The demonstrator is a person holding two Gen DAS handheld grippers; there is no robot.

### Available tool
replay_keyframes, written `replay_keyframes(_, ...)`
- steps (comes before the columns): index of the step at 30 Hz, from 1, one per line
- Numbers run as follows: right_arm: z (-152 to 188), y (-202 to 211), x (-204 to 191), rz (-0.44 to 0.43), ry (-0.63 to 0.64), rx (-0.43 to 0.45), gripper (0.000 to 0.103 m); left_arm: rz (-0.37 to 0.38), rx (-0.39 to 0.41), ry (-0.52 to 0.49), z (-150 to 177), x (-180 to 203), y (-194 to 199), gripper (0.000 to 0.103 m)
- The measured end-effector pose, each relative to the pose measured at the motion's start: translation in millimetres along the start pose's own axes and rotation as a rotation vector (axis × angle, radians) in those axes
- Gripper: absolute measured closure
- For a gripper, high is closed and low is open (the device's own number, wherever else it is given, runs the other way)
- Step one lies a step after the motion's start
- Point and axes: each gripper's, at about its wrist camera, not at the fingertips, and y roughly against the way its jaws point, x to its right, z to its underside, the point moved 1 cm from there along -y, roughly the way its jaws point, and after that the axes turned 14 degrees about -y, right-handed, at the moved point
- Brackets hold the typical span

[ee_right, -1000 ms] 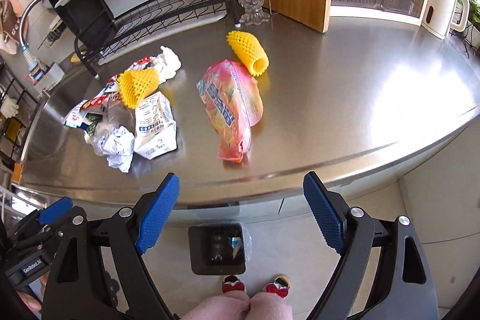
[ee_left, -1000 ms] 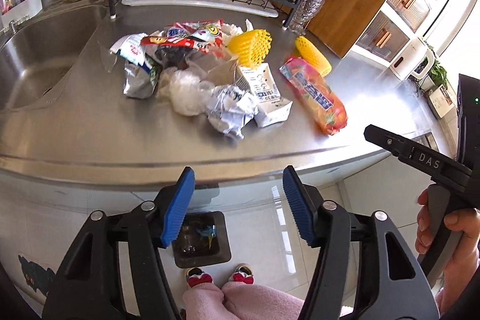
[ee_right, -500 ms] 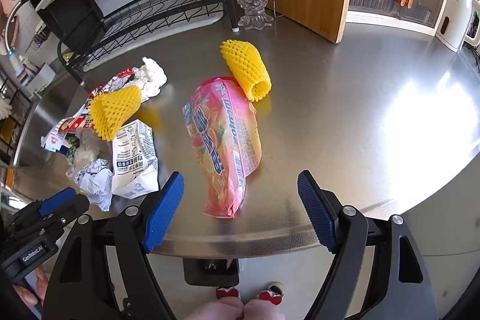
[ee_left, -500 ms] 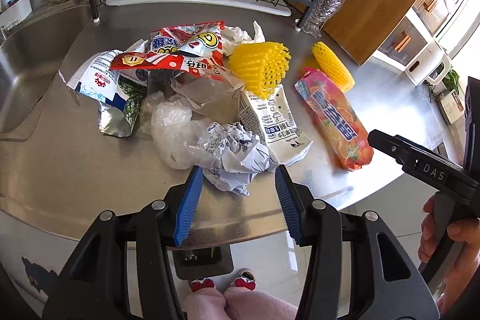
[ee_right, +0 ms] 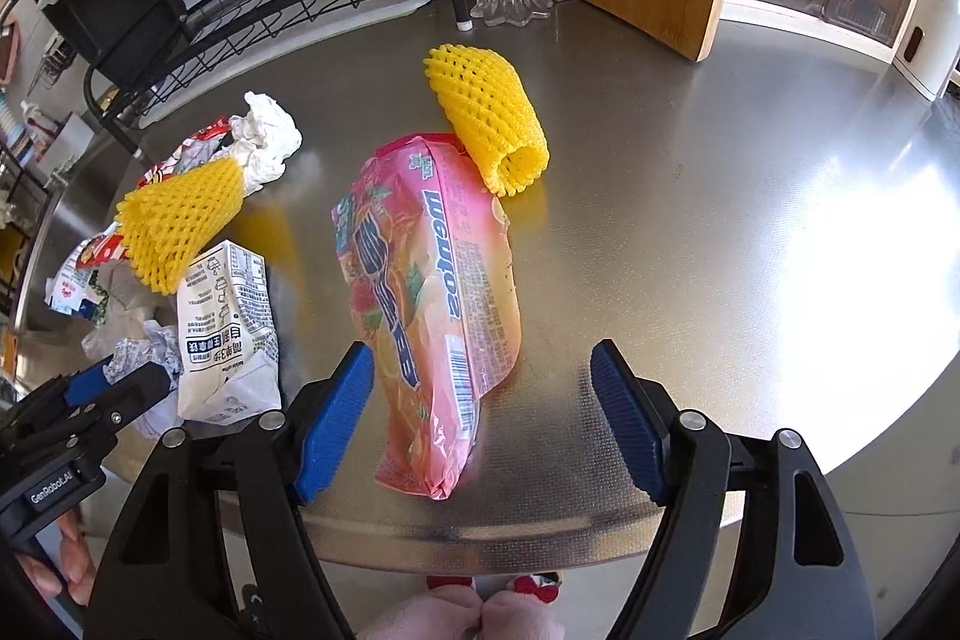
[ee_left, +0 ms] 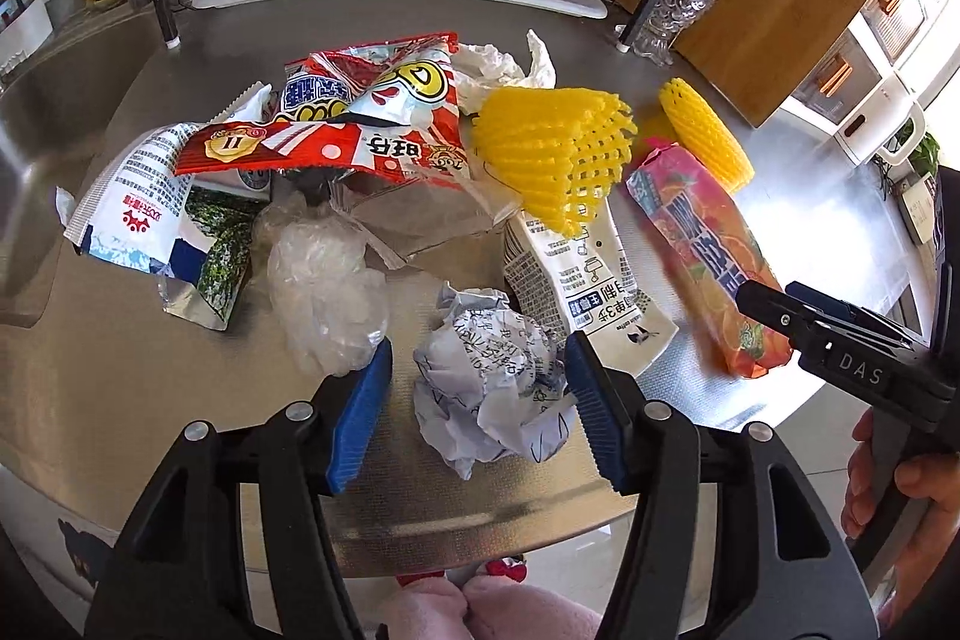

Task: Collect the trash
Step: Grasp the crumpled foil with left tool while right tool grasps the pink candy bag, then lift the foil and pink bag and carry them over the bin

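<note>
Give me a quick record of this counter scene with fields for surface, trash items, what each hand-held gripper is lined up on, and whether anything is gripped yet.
surface: steel counter
trash: crumpled paper ball, pink snack bag, white carton, two yellow foam nets, red wrapper, clear plastic wad
left hand-held gripper: jaws just opened further, straddling the paper ball
right hand-held gripper: jaws closing, around the pink bag's near end
gripped: nothing yet; pads not pressing

"DAS" on the right claw (ee_left: 852,376), "GenRobot.AI" on the left claw (ee_right: 57,490), "Mentos" upside down on the pink bag (ee_right: 444,256)
</note>
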Motion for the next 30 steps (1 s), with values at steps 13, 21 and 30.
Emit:
replay_keyframes(13, 5, -5, -3, -0.002, 0.046, -0.019, 0.090, -0.041, -0.010, -0.008, 10, -3, 4, 0.060)
replay_keyframes(21, 17, 23, -2, -0.039, 0.048, 0.006, 0.090, -0.057, 0.030, -0.010, 27, 6, 36, 0.060)
replay_keyframes(30, 60, 64, -1, -0.093, 0.098, 0.015, 0.089, -0.064, 0.037, 0.014, 79, 17, 71, 0.060)
